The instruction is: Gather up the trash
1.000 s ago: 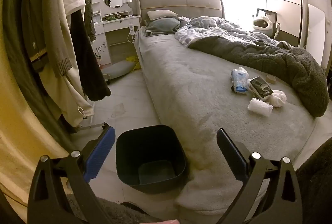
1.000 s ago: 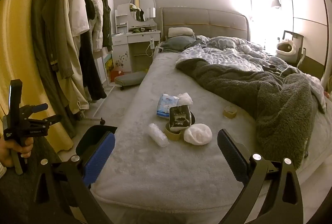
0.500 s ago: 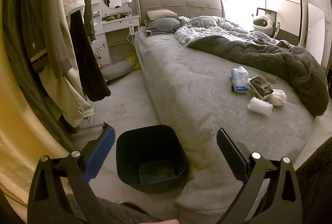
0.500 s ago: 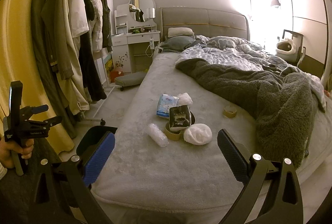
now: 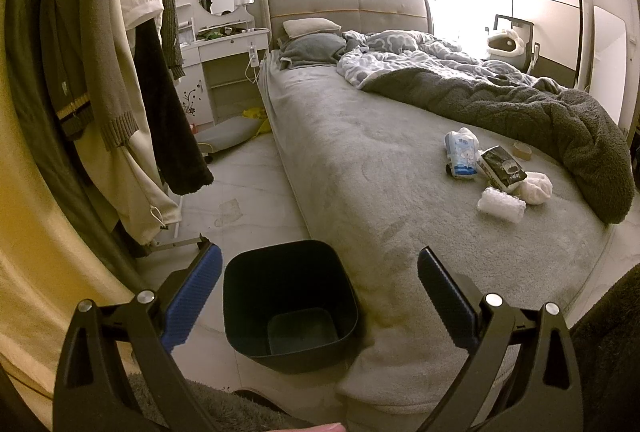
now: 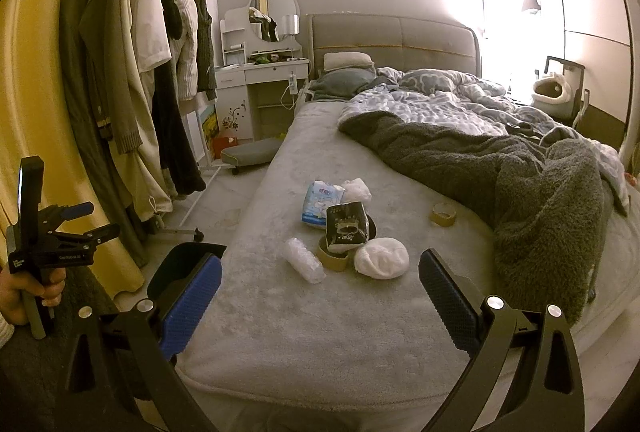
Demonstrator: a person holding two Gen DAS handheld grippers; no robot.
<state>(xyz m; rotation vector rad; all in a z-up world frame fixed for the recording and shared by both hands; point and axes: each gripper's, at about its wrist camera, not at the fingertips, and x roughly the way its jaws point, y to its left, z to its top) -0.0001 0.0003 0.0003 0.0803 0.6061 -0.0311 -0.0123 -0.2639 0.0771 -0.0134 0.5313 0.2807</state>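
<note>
A black waste bin [image 5: 290, 298] stands on the floor at the bed's near corner; it shows empty, and my open left gripper [image 5: 318, 296] hovers over it. Trash lies on the grey bed [image 6: 352, 312]: a clear crumpled plastic roll [image 6: 303, 260], a white crumpled wad [image 6: 381, 257], a black packet [image 6: 346, 228] on a tape roll [image 6: 333, 259], a blue-white wipes pack [image 6: 322, 203] and a second tape roll [image 6: 443, 215]. My open right gripper [image 6: 318, 298] is held above the bed's foot, short of the pile. The pile also shows in the left wrist view [image 5: 502, 168].
A clothes rack with coats [image 6: 136, 104] stands on the left. A dark fleece blanket [image 6: 520, 176] covers the bed's right side. A white dressing table [image 6: 260, 84] is by the headboard. The bin's rim [image 6: 186, 264] shows at left in the right wrist view.
The right gripper has crept slightly forward over the bed's foot. The left gripper stays over the bin.
</note>
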